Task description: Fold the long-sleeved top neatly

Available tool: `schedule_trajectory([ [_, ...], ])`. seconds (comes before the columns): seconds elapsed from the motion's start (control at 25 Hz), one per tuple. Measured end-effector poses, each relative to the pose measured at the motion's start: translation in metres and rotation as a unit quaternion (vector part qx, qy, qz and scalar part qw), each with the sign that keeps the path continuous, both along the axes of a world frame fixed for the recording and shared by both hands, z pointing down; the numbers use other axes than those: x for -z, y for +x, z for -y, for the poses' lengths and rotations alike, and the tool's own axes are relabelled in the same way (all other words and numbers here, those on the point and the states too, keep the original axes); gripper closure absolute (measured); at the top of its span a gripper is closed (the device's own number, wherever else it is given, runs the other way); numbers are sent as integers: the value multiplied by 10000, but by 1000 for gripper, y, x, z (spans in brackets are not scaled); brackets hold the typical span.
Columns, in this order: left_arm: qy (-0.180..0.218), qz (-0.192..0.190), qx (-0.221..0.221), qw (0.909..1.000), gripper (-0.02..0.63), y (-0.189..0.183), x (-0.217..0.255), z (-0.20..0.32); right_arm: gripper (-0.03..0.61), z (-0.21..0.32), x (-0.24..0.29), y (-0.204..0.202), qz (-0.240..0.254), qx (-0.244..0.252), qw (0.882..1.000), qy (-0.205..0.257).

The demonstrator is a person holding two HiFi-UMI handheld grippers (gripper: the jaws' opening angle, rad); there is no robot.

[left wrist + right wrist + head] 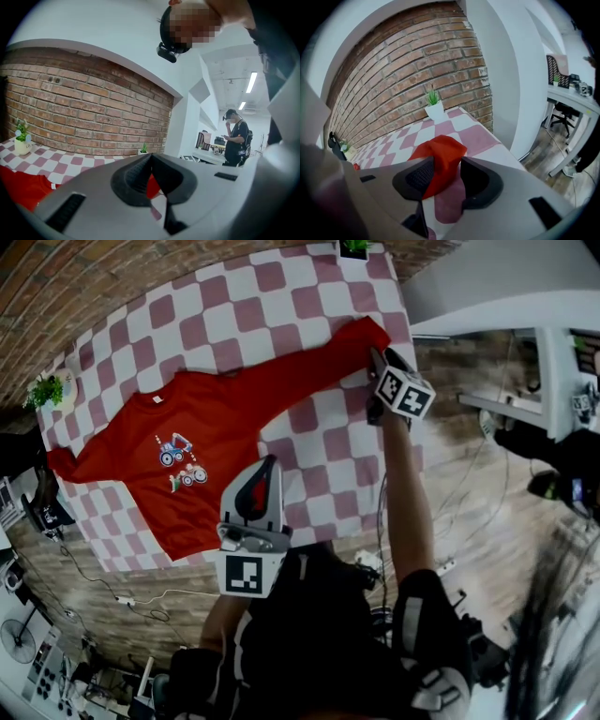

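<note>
Two tongs at work, first sleeve fold: right tongs (447, 161) gape around the red long-sleeved top's (178, 465) cuff (440, 150) at the counter's (309, 306) one o'clock. Left tongs (151, 157) are closed on nothing at six. Next, I'd judge: pinch the cuff and carry it toward nine.

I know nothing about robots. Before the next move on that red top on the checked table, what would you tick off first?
1. Red top spread flat on the checked tablecloth: ok.
2. Right gripper jaws apart, ready to take cloth: ok.
3. Sleeve cuff lined up with the gap between the right jaws: ok.
4. Right pads already touching the cuff: cannot tell.
5. Left gripper open for a grab: not ok. Its jaws are together with nothing held, and it is above the hem.
6. Potted plant apart from the top: ok.
</note>
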State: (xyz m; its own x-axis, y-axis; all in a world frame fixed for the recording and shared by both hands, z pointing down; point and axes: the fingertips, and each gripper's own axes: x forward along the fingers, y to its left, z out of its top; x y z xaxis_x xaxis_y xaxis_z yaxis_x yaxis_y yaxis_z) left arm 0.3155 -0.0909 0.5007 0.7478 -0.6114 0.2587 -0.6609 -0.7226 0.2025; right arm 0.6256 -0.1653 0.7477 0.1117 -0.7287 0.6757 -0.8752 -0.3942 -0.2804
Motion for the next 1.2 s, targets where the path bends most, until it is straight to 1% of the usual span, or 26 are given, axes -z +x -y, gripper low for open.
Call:
schedule_trajectory([
  [0.16, -53, -30, 68, 10000, 607, -6, -2, 0, 413, 0, -7, 2, -241, 112, 9992, -292],
  [0.28, -35, -35, 99, 9999, 607, -11, 1, 0, 493, -1, -10, 2, -447, 222, 9973, -546],
  [0.32, -26, -32, 116, 9999, 607, -14, 2, -1, 505, -1, -10, 2, -504, 246, 9967, -591],
  [0.52, 7, -62, 230, 9997, 607, -27, 11, -7, 534, -4, -5, 3, -685, 243, 9957, -576],
  [0.72, 111, -138, 355, 9992, 607, -40, 27, -15, 545, -5, 25, -3, -920, 234, 9950, -295],
  [0.88, 202, -138, 475, 9986, 607, -56, 42, -28, 546, -9, 59, -17, -1067, 372, 9936, -35],
  [1.04, 317, -190, 745, 9965, 607, -76, 60, -46, 546, -11, 98, -45, -1133, 659, 9905, 412],
  [1.2, 472, -101, 860, 9951, 607, -99, 81, -82, 548, -27, 142, -80, -1244, 971, 9842, 803],
])
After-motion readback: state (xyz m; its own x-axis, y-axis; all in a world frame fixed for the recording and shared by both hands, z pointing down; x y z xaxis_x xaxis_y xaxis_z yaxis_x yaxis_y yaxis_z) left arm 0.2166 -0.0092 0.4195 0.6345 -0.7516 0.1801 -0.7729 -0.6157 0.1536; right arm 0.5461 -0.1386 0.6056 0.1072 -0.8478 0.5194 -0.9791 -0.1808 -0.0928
